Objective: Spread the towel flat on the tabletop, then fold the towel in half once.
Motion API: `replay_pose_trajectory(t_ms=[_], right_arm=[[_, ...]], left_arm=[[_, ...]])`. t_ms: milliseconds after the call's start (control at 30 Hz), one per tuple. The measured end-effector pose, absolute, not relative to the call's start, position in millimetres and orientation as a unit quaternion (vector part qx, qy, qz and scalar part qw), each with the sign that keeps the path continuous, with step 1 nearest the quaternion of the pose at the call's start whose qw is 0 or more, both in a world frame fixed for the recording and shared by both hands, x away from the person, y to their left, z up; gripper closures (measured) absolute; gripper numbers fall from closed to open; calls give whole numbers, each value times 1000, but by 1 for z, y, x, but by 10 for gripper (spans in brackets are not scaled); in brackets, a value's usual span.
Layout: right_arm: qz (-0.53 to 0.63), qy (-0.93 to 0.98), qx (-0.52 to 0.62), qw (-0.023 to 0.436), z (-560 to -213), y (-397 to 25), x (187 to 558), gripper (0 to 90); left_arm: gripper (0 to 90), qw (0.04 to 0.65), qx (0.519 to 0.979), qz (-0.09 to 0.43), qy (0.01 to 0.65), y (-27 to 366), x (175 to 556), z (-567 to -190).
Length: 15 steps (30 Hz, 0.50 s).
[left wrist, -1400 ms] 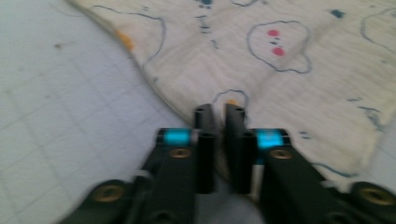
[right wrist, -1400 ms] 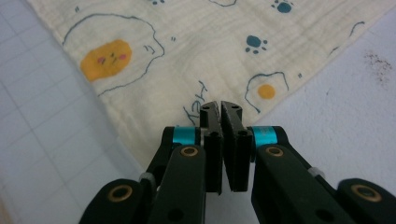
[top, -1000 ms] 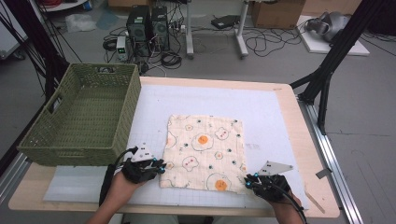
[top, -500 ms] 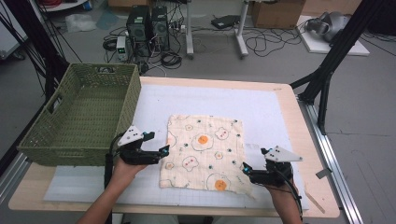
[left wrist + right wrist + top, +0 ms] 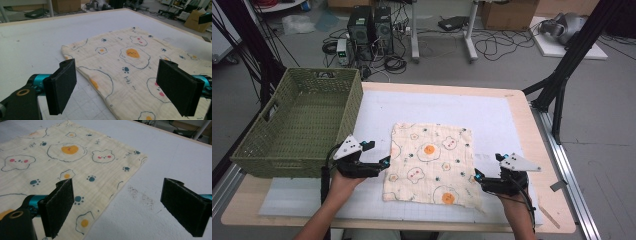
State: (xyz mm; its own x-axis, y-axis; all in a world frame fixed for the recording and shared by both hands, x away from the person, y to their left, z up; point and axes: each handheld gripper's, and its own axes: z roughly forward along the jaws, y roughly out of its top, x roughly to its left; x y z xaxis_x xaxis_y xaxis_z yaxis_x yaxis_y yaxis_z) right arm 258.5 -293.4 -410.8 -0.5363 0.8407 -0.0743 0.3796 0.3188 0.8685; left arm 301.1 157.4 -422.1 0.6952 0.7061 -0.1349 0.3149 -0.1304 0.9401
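A cream cloth [image 5: 429, 165] printed with fried eggs and paw marks lies flat on the white mat [image 5: 492, 120]. My left gripper [image 5: 383, 162] hovers at the cloth's left edge, pointing right, open with nothing between its pads. In the left gripper view the cloth [image 5: 130, 65] spreads ahead of the left gripper [image 5: 120, 87], its near edge under the jaws. My right gripper [image 5: 478, 178] stands open at the cloth's near right corner, pointing left. In the right gripper view the cloth [image 5: 62, 162] lies ahead and left of the right gripper [image 5: 122, 205], whose left pad [image 5: 58, 206] is over the cloth's edge.
A green woven basket [image 5: 297, 125] stands on the table's left side, close to my left hand. The wooden table edge [image 5: 557, 200] runs past the mat on the right. A dark smudge [image 5: 140, 195] marks the mat beside the cloth.
Both grippers have moved away from the table's front edge, up along the cloth's two sides. The cloth has not moved.
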Motion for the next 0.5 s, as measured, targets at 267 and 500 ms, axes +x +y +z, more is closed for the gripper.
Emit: replay_pose_trajectory(t_ms=[267, 500], right_arm=[[424, 764, 404, 271, -412, -294, 259, 110], [420, 766, 404, 272, -413, -294, 260, 110]], left_arm=[[172, 555, 735, 173, 349, 155, 299, -424], [172, 553, 734, 166, 358, 157, 302, -427]])
